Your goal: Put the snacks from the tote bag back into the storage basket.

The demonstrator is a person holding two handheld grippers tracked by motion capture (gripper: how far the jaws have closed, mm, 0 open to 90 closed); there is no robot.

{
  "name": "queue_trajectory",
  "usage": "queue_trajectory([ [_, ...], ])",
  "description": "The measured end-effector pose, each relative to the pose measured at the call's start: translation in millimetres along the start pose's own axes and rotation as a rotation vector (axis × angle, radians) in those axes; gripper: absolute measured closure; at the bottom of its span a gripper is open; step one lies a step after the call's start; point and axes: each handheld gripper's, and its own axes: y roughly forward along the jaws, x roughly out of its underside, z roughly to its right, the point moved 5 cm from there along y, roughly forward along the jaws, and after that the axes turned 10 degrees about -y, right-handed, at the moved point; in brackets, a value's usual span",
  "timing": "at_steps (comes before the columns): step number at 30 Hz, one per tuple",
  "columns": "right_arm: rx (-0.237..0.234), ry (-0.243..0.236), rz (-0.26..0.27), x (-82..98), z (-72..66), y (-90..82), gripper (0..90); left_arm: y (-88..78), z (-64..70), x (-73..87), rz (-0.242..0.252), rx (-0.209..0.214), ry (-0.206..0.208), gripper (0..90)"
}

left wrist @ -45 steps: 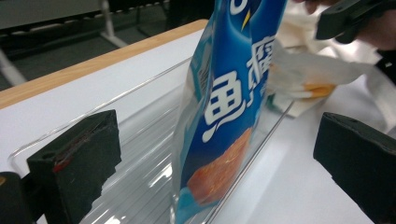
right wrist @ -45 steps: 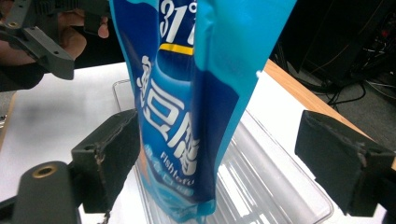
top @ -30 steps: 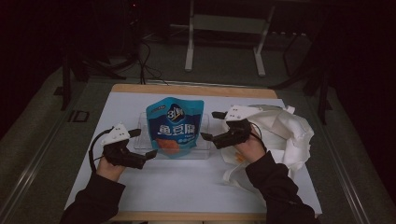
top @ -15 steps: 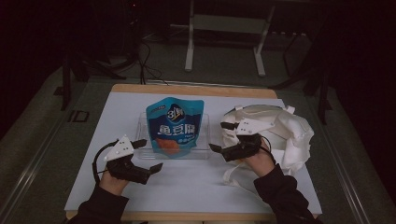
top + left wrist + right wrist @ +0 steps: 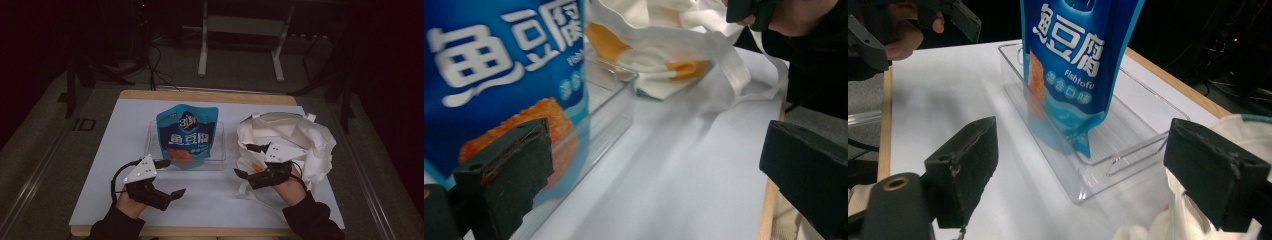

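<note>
Fish tofu pouch (image 5: 188, 135): we see it standing upright in the clear plastic tray (image 5: 217, 159) at mid-table.
Left gripper (image 5: 170, 177): we hold it with jaws spread wide and empty, near the tray's front left corner, apart from the pouch.
Right gripper (image 5: 247, 161): jaws wide too, gripping nothing, over the white cloth bag (image 5: 300, 140) just right of the tray.
Table (image 5: 210, 200): white top, bare between our hands.

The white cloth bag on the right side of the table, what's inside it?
Inside the crumpled white cloth bag, something orange shows through the opening in the left gripper view. The fabric folds cover the rest, so what it is cannot be told.
</note>
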Motion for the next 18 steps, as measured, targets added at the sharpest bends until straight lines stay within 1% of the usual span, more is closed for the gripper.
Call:
queue_trajectory([
  [1, 0.01, 0.004, 0.005, 5.8, -4.1, -6.7, 14.3, 1.3, 0.7, 0.5, -0.003, 0.007, -0.002, 1.1],
  [4, 0.018, 0.005, 0.0, 10.2, -6.7, -10.7, 14.3, 4.6, 2.8, 1.3, -0.013, 0.017, 0.006, 1.1],
  [6, 0.023, 0.005, 0.0, 14.0, -8.2, -14.3, 14.3, 7.4, 4.1, 1.5, -0.01, 0.029, 0.002, 1.1],
  [9, 0.017, 0.037, 0.006, 20.4, -10.4, -21.6, 14.3, 11.2, 6.2, 3.1, -0.021, 0.042, 0.006, 1.1],
  [11, 0.026, 0.035, 0.001, 24.6, -12.2, -25.0, 14.3, 13.8, 7.7, 5.2, -0.032, 0.054, 0.009, 1.1],
  [12, 0.028, 0.037, 0.001, 26.1, -12.9, -26.3, 14.3, 15.7, 9.1, 7.0, -0.043, 0.066, 0.017, 1.1],
  [13, 0.032, 0.042, 0.0, 28.6, -14.2, -28.2, 14.3, 17.5, 10.1, 8.6, -0.055, 0.07, 0.021, 1.1],
  [16, 0.05, 0.037, -0.004, 34.1, -16.8, -32.6, 14.3, 22.6, 12.9, 12.4, -0.077, 0.093, 0.02, 1.1],
  [17, 0.06, 0.038, -0.007, 36.7, -17.8, -35.5, 14.3, 24.3, 13.3, 13.6, -0.083, 0.097, 0.02, 1.1],
  [18, 0.06, 0.038, -0.007, 36.7, -17.8, -35.5, 14.3, 25.8, 13.6, 14.7, -0.089, 0.097, 0.023, 1.1],
])
